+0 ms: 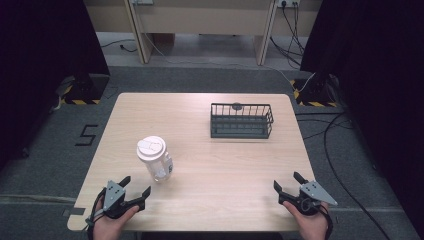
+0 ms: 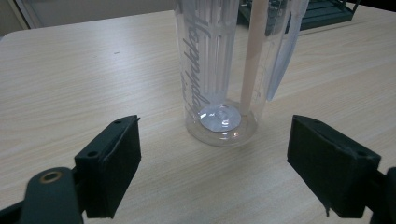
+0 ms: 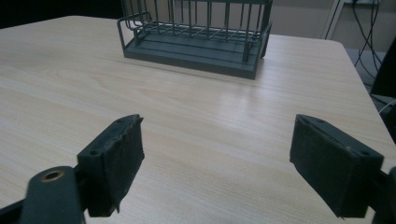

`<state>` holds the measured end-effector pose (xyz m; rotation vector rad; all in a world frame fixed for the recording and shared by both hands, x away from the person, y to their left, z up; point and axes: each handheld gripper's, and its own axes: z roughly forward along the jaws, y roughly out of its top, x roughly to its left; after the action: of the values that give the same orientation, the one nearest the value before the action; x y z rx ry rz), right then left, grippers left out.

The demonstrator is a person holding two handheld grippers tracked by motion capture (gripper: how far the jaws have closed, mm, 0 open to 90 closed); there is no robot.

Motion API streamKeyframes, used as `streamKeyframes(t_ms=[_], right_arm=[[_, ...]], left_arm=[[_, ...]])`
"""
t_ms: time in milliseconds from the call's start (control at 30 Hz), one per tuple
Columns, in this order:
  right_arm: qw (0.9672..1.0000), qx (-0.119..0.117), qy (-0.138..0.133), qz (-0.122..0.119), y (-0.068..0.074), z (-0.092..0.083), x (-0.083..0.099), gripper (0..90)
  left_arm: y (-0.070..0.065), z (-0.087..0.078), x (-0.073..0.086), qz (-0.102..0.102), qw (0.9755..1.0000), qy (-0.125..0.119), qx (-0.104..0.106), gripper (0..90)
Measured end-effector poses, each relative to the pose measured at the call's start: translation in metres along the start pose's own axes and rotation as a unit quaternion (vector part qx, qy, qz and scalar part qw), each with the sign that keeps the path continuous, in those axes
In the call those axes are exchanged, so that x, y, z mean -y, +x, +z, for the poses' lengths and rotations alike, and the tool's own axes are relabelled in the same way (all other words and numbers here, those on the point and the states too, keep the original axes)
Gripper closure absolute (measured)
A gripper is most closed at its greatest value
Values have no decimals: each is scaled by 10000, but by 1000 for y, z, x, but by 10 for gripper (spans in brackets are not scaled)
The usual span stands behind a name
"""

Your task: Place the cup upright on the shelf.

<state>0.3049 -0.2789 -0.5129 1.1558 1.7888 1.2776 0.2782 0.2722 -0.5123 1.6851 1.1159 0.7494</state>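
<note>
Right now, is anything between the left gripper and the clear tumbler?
Nothing visible. The left gripper faces the clear tumbler with open jaws, and only bare table lies between them.

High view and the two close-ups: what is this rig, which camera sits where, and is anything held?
A person holds two hand-worked grippers at a wooden table. The high view looks down from above: the left gripper sits near a clear plastic cup with a white lid, the right gripper near the table's front right. A dark wire basket stands farther back. Each close-up comes from a camera on one gripper, looking along its black jaws. Both grippers are open; nothing is held.
</note>
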Motion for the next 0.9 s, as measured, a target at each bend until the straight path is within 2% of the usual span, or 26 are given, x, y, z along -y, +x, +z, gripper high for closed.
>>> streamKeyframes(t_ms=[267, 467, 600, 833, 900], right_arm=[[10000, -44, 2, 80, -2, -1, 1, 157], [9997, -84, -25, 246, -5, -2, 1, 157], [9995, -105, -32, 307, -6, -2, 1, 158], [9996, -114, 8, 265, -6, -1, 1, 158], [9995, -95, -14, 285, -6, -2, 1, 157]], left_arm=[[-6, -1, -8, 110, 9999, -32, 12, 147], [-6, 4, -16, 61, 9999, 8, 143, 147], [-5, 7, -21, 152, 9997, 11, 196, 147], [2, 19, -27, 80, 9997, -85, 228, 146], [1, 26, -29, 203, 9994, -141, 259, 147]])
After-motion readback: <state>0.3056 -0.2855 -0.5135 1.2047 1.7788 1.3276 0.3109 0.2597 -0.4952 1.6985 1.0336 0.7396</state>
